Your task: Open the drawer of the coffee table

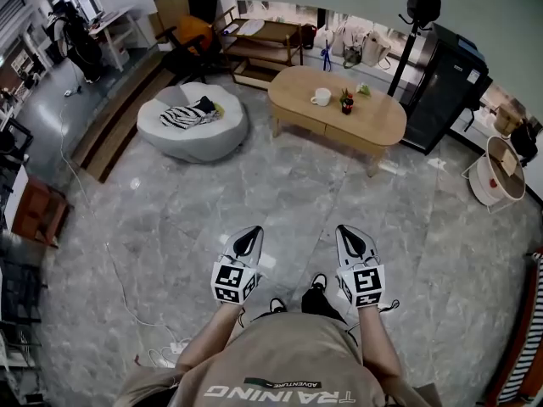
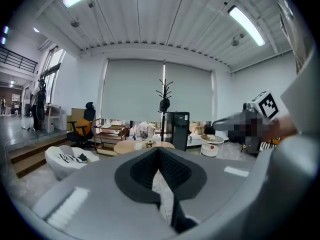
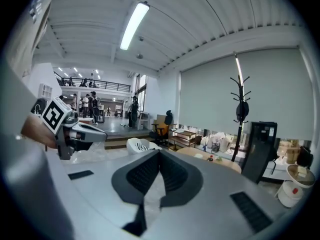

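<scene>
The oval wooden coffee table (image 1: pixel 373 121) stands across the room on the marble floor, its drawer fronts (image 1: pixel 335 131) facing me. It is small in the left gripper view (image 2: pixel 131 146) and the right gripper view (image 3: pixel 197 154). A white cup (image 1: pixel 321 97) and a small plant (image 1: pixel 346 102) sit on top. My left gripper (image 1: pixel 250 231) (image 2: pixel 160 152) and right gripper (image 1: pixel 350 231) (image 3: pixel 159 153) are held side by side in front of my body, far short of the table. Both are shut and hold nothing.
A white beanbag (image 1: pixel 191 124) with striped cloth lies left of the table. A low wooden shelf (image 1: pixel 267 47) and an office chair (image 1: pixel 191 25) stand behind, a black cabinet (image 1: pixel 445 87) and coat stand (image 1: pixel 416 11) at the right, with a round white side table (image 1: pixel 496 172). Cables (image 1: pixel 110 257) trail at left.
</scene>
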`<state>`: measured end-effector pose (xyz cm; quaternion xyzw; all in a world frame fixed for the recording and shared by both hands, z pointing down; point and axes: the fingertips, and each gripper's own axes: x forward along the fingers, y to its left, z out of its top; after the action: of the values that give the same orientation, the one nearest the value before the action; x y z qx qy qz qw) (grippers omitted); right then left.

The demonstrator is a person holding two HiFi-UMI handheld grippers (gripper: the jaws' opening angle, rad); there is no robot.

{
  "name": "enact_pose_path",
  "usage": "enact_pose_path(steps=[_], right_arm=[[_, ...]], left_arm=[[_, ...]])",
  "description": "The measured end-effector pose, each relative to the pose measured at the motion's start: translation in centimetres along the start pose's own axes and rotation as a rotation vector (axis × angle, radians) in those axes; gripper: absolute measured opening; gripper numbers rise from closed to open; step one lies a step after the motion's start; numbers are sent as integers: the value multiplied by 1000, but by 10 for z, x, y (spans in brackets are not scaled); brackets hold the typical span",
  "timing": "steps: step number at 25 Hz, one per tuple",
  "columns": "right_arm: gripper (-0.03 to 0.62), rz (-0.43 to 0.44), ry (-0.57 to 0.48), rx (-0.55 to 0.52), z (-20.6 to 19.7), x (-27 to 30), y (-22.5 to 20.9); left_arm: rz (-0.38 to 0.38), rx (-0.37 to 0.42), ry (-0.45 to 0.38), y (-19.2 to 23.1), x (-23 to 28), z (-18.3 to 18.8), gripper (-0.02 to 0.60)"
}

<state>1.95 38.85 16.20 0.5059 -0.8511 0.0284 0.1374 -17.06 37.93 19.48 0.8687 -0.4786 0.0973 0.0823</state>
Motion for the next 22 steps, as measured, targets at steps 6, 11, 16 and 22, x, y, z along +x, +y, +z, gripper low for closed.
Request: enact_pose_path(steps=[6,11,16,22], right_arm=[[5,-4,-43,-11,13,21,-59],[5,32,-57,1,12,43,-96],[5,89,-29,20,-1,60,-114],[5,109,-20,88,-5,81,-141]], left_arm=[[0,19,-41,-13,52,34,6],[23,28,-29,-17,87,47,6],[61,3,16,-18,106,39,6],[88,-11,-11,-9,128,51,6]])
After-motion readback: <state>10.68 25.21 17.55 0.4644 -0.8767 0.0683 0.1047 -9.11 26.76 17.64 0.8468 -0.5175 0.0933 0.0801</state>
